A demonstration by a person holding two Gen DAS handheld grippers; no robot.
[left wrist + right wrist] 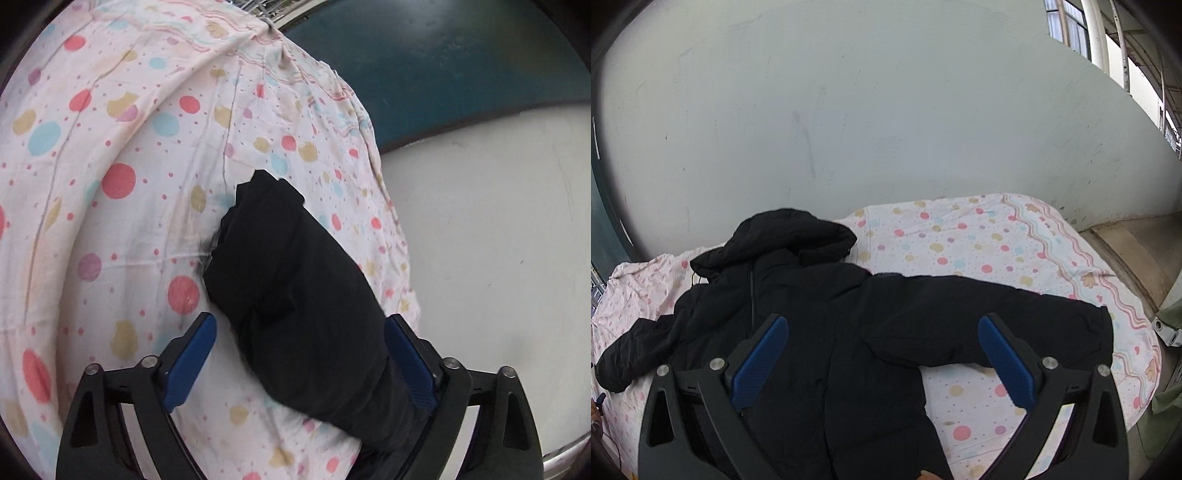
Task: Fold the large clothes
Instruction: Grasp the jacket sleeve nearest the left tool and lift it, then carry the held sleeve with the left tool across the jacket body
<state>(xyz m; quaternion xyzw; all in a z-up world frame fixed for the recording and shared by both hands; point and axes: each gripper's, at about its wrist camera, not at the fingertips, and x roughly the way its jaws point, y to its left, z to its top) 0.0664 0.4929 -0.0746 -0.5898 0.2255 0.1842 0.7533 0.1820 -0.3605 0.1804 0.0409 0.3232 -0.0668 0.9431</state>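
Note:
A black hooded jacket (pixel 812 317) lies spread on a bed with a polka-dot sheet (pixel 979 243). Its hood points toward the wall, one sleeve (pixel 1015 317) stretches right, the other sleeve (pixel 639 350) lies at the left. My right gripper (pixel 882 332) is open above the jacket's body and right sleeve, holding nothing. In the left wrist view a black sleeve (pixel 295 280) lies on the sheet (pixel 110 147) and runs between the blue fingers. My left gripper (pixel 301 332) is open around it, the jaws wide apart and not closed on it.
A pale wall (pixel 849 110) runs behind the bed. A dark teal panel (pixel 461 55) stands past the bed's corner in the left wrist view. A concrete ledge (pixel 1137 243) and window bars (pixel 1108 37) lie to the right of the bed.

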